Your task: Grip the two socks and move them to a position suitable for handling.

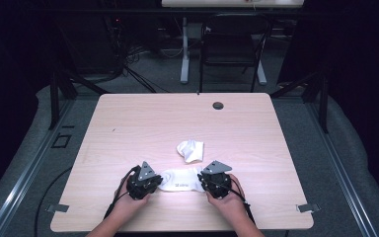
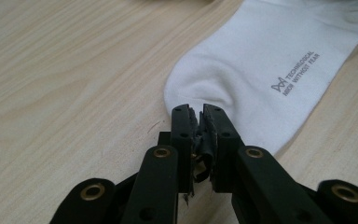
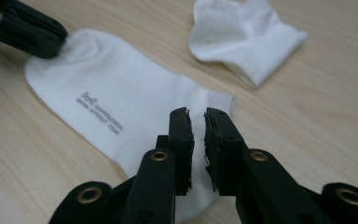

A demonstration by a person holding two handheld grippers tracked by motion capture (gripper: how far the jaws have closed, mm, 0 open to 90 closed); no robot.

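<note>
A white sock [image 1: 180, 180] printed with small grey lettering lies flat on the wooden table, between my two grippers. My left gripper [image 1: 159, 181] pinches its rounded toe end, where the fabric puckers at the jaw tips [image 2: 199, 111]; the sock [image 2: 261, 60] runs away to the upper right. My right gripper [image 1: 201, 180] hovers over the sock's cuff end [image 3: 121, 107]. Its jaws [image 3: 197, 114] stand a narrow gap apart with no fabric between the pads. The left gripper's jaws [image 3: 51, 39] rest on the far end. A second white sock [image 1: 190, 150] lies crumpled just beyond [image 3: 244, 35].
The pale wooden table [image 1: 153, 118] has a round cable grommet [image 1: 218, 105] near its far edge. A black chair [image 1: 232, 44] and a white desk leg stand on the floor behind it. Both of the person's hands rest close to the near edge.
</note>
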